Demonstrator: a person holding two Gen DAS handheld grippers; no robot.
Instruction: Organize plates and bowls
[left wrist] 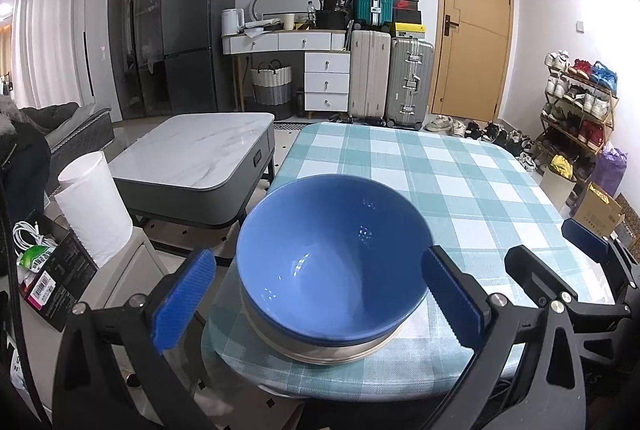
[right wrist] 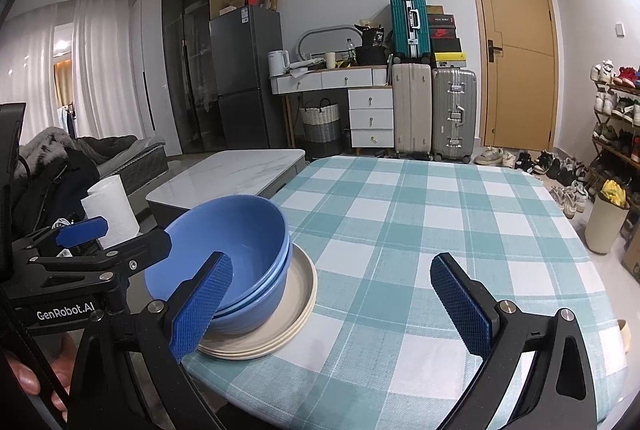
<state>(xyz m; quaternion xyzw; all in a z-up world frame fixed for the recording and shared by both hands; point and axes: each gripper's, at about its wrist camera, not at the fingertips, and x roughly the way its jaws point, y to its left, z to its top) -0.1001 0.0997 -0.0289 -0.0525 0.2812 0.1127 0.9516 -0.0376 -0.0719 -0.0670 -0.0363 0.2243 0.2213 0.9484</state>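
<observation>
On the near left corner of your checked tablecloth (right wrist: 400,230), blue bowls (right wrist: 236,250) sit nested on beige plates (right wrist: 296,294). Your left gripper (left wrist: 320,294) and right gripper (right wrist: 344,306) both gape wide, empty. Suitcases (right wrist: 432,110) and a door (right wrist: 516,46) are behind.

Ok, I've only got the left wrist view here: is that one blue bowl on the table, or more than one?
Observer: Two. The right wrist view shows two blue bowls nested one inside the other, with their rims offset.
Operator: And the beige thing under them?
Observer: That is a stack of flat beige plates with at least two rims showing. It sits near the edge of the checked tablecloth.
Operator: Is the right gripper holding anything?
Observer: No. The right gripper is open and empty, just beside the stack.
</observation>
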